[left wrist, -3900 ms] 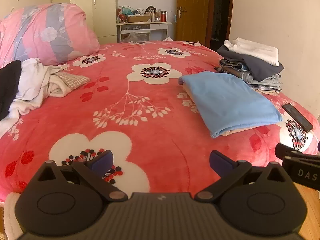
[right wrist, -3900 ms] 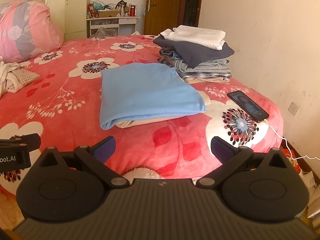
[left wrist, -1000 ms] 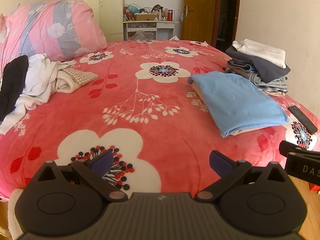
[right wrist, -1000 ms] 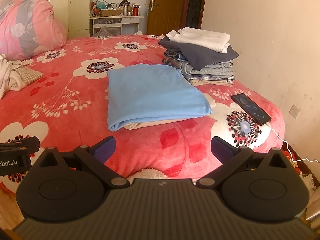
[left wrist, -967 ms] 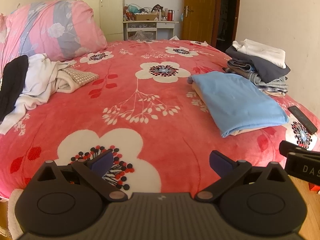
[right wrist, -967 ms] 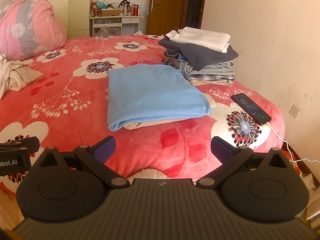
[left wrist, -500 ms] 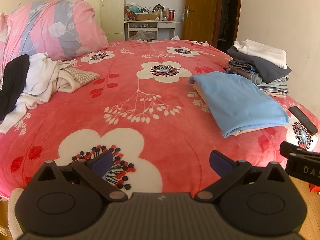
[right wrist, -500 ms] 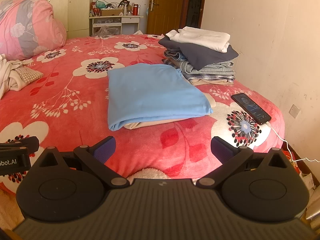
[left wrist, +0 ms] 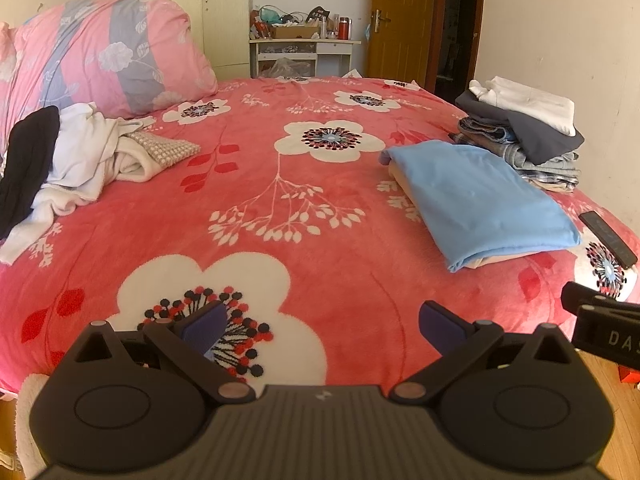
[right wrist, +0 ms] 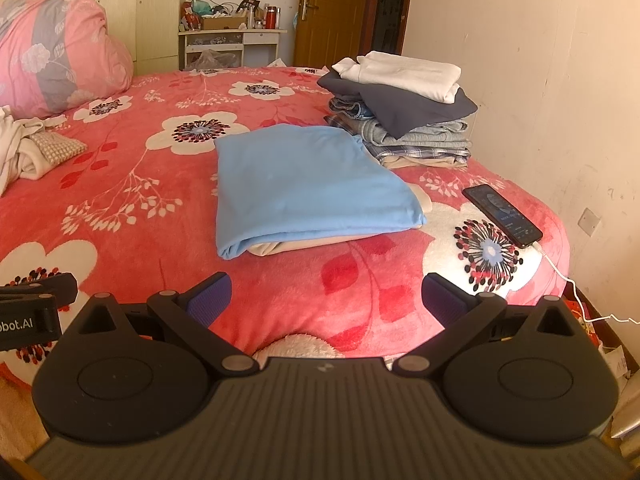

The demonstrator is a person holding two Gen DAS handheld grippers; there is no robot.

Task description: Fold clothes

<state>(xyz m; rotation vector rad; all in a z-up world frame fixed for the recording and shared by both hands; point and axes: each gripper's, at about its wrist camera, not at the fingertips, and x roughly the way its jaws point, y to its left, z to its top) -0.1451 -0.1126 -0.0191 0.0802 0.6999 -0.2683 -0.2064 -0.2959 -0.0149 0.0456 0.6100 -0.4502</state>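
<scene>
Both views crept nearer bed edge point(left wrist: 280, 376); left gripper point(left wrist: 322, 322), right gripper point(right wrist: 326, 294) jaws wide, empty.

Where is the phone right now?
In the right wrist view, the phone lies on the bed's right edge, just right of the folded blue garment and in front of the folded stack.

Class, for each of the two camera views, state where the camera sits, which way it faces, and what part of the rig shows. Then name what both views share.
Left wrist view: on the left gripper at the bed's foot, facing the unfolded clothes pile and pillow; its open fingers and the right gripper's edge show.
Right wrist view: on the right gripper, facing the folded stack and phone; open fingers show.
Shared: the folded blue cloth and red floral blanket.
</scene>
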